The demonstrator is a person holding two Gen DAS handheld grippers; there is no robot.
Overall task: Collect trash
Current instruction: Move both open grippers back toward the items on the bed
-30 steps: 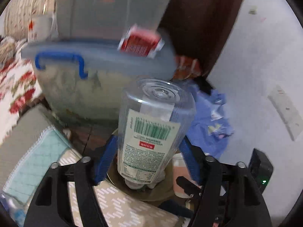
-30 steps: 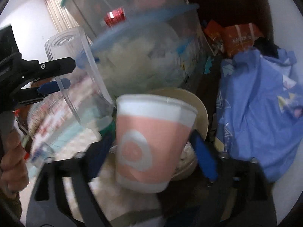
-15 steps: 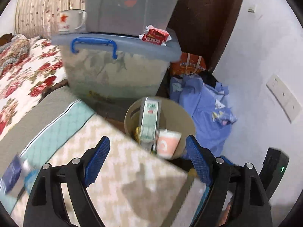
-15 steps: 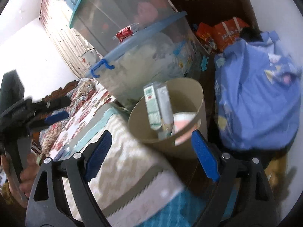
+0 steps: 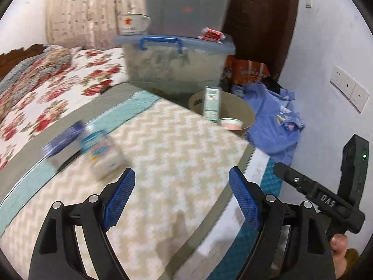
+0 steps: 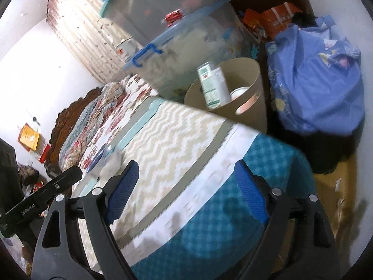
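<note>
A beige bin point(image 5: 247, 114) stands on the floor past the far corner of the bed. A clear bottle with a green-and-white label point(image 5: 211, 105) stands upright in it, and a pink paper cup point(image 5: 231, 124) lies beside the bottle. The right wrist view shows the same bin point(image 6: 247, 114), bottle point(image 6: 211, 86) and cup point(image 6: 240, 92). My left gripper point(image 5: 181, 175) hangs open over the zigzag bedspread, empty. My right gripper point(image 6: 186, 166) is open over the bed's teal corner, also empty. A blurred blue-lidded jar point(image 5: 102, 155) and a blue-and-grey box point(image 5: 61, 148) lie on the bed to the left.
Two stacked clear storage boxes point(image 5: 177, 67) stand behind the bin, with a red packet point(image 5: 212, 35) and a mug point(image 5: 130, 24) on the lower lid. A blue cloth bundle point(image 5: 272, 121) and orange snack bags point(image 5: 249, 72) sit right of the bin. Wall sockets point(image 5: 347, 88) are on the right.
A second ago my left gripper held the bottle and my right the pink cup over the bin. Both now sit in the bin, and both grippers have drawn back over the bed.
</note>
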